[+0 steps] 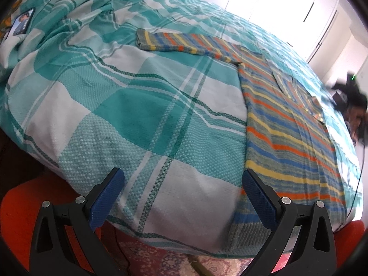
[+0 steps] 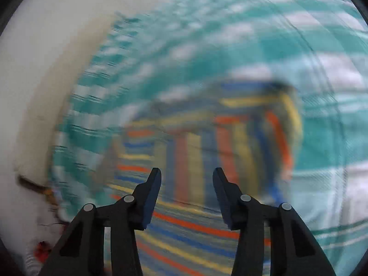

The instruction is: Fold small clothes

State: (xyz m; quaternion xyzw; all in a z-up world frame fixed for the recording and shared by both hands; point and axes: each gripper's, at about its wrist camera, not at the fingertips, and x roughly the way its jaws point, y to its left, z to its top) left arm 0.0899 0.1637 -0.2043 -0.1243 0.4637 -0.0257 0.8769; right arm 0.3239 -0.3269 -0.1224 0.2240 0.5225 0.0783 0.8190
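Observation:
A striped knit sweater (image 1: 287,124) in grey, orange, yellow and blue lies flat on the right side of the bed. One sleeve (image 1: 174,42) stretches out to the left at the far end. My left gripper (image 1: 182,174) hovers open over the near bed edge, its right finger just above the sweater's hem corner, with nothing between the pads. The right wrist view is heavily blurred. There my right gripper (image 2: 187,172) is open above the sweater (image 2: 202,230), and a part of it (image 2: 241,138) seems laid over the body. Nothing sits between its pads.
The bed wears a teal and white checked cover (image 1: 128,105). A phone (image 1: 23,21) rests at its far left. A person's dark hair (image 1: 358,105) shows at the right edge. White wardrobe doors (image 1: 276,0) stand behind; a red and patterned rug (image 1: 161,262) lies below.

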